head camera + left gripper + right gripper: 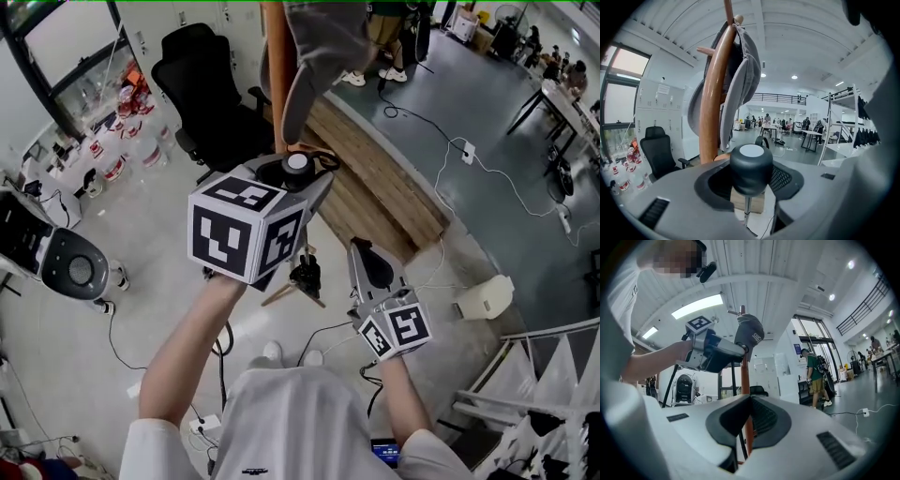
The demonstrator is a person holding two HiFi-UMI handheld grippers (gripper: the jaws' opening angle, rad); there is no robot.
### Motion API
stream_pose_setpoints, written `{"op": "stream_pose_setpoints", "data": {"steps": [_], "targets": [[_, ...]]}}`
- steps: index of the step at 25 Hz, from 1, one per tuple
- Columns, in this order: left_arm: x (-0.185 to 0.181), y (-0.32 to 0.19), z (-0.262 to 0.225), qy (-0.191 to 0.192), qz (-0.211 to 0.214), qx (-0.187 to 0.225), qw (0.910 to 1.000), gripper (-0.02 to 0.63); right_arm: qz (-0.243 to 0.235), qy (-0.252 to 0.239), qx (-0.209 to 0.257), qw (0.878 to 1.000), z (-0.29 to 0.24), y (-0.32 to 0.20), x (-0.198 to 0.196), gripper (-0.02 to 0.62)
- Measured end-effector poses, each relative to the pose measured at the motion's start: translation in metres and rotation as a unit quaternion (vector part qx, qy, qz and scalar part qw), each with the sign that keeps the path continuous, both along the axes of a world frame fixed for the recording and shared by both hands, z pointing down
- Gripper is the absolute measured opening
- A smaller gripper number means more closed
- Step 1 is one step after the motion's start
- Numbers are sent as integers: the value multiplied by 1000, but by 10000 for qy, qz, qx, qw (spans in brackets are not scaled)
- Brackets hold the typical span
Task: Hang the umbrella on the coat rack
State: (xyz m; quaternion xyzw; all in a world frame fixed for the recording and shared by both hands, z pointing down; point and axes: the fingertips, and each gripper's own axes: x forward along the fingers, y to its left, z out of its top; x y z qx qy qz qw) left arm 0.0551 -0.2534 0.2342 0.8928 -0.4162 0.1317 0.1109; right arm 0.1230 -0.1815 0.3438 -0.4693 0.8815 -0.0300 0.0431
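Head view: left gripper (297,174) raised, jaws clamped on umbrella (296,165) at dark knob with white cap, near orange-brown coat rack pole (275,84). Grey cap (319,42) draped on rack. Right gripper (359,251) lower, well apart from rack.

Left gripper view: umbrella knob squeezed between jaws, thin metal shaft below, pole behind.

Right gripper view: jaws together, holding nothing.

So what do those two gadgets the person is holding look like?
The left gripper and the right gripper are both pale grey plastic shells that taper to two jaws lined with black ribbed pads. Each carries a white cube printed with black square markers. The person wears a white short-sleeved T-shirt, leaving the forearms bare.
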Motion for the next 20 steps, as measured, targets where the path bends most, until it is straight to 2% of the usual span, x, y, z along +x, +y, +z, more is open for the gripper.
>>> {"op": "stream_pose_setpoints", "data": {"steps": [4,7,11,12,14,17,20], "targets": [[-5,3,1,-107,50,-59,9999,198,-55,48,234,9997,-17,0,-6,3],[-12,0,-1,-55,-4,-81,10000,198,-180,344,754,9964,-66,-12,-15,3],[-12,-5,3,4,-27,-154,9999,198,-605,326,1148,9910,-121,-31,-28,5],[-9,-3,5,4,-13,-166,9999,198,-694,382,1196,9897,-128,-32,-30,15],[-4,0,6,5,20,-173,9998,198,-810,630,1243,9869,-135,-34,-34,88],[-7,1,3,34,28,-157,9999,198,-730,1113,1309,9824,-139,-45,-42,89],[-10,-2,0,36,39,-137,9999,198,-845,1232,1243,9809,-140,-55,-49,89]]}}
